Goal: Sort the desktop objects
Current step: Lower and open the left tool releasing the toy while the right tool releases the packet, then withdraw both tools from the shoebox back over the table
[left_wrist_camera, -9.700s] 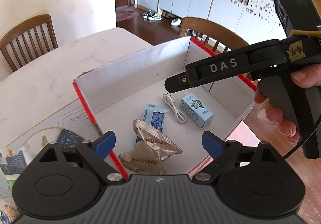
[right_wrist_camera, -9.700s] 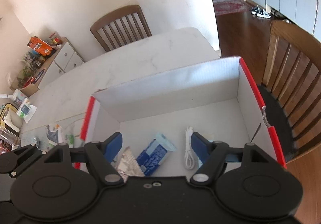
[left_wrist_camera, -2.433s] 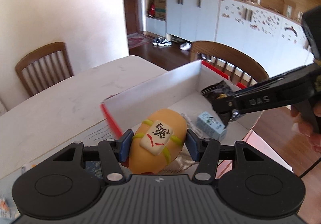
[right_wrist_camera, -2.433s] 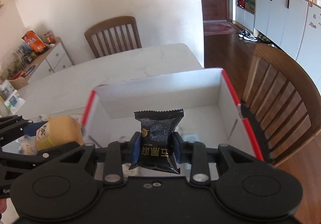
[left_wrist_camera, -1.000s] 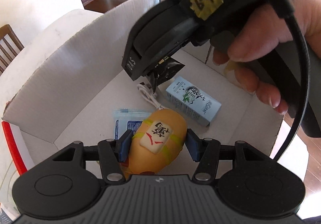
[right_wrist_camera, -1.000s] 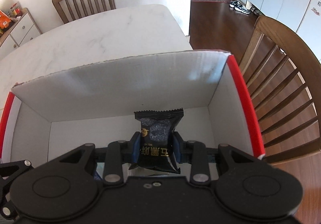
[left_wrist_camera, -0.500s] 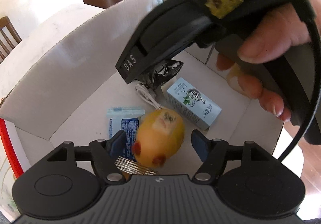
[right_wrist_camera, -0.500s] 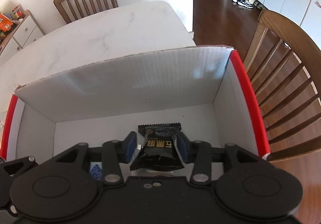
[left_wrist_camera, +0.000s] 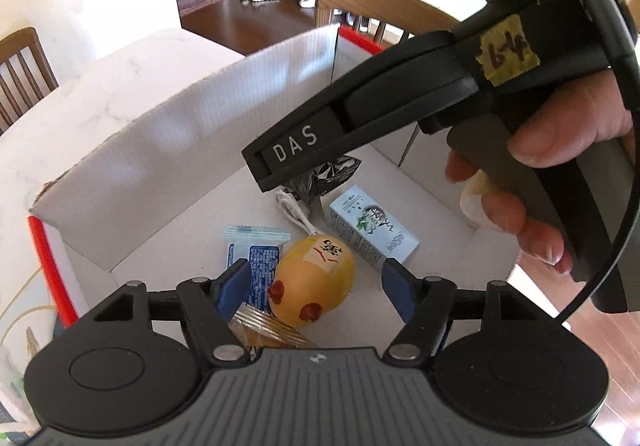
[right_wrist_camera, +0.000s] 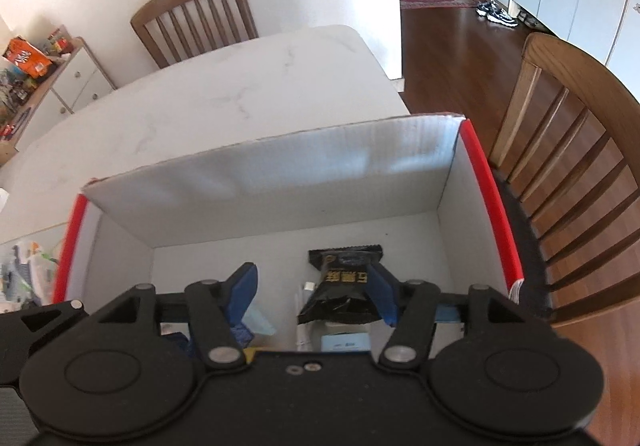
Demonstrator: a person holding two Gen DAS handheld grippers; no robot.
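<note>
A white cardboard box (left_wrist_camera: 192, 134) with red edges stands on the table; it also shows in the right wrist view (right_wrist_camera: 280, 174). My left gripper (left_wrist_camera: 316, 282) is open above it. A yellow plush toy (left_wrist_camera: 316, 278) lies loose on the box floor between the fingers. My right gripper (right_wrist_camera: 312, 290) is open over the box. A black snack packet (right_wrist_camera: 344, 286) lies on the floor below it, also seen in the left wrist view (left_wrist_camera: 324, 178). The right gripper's body (left_wrist_camera: 400, 106) hangs over the box in the left wrist view.
In the box lie a light-blue carton (left_wrist_camera: 372, 234), a white cable (left_wrist_camera: 296, 214), a blue sachet (left_wrist_camera: 260, 258) and a brown foil packet (left_wrist_camera: 264, 330). Wooden chairs stand at the far side (right_wrist_camera: 196, 18) and the right (right_wrist_camera: 568, 150). Packets lie on the table left of the box (right_wrist_camera: 28, 266).
Both grippers have opened wider and lifted a little. The plush toy and the black packet, released half a second ago, now lie on the box floor.
</note>
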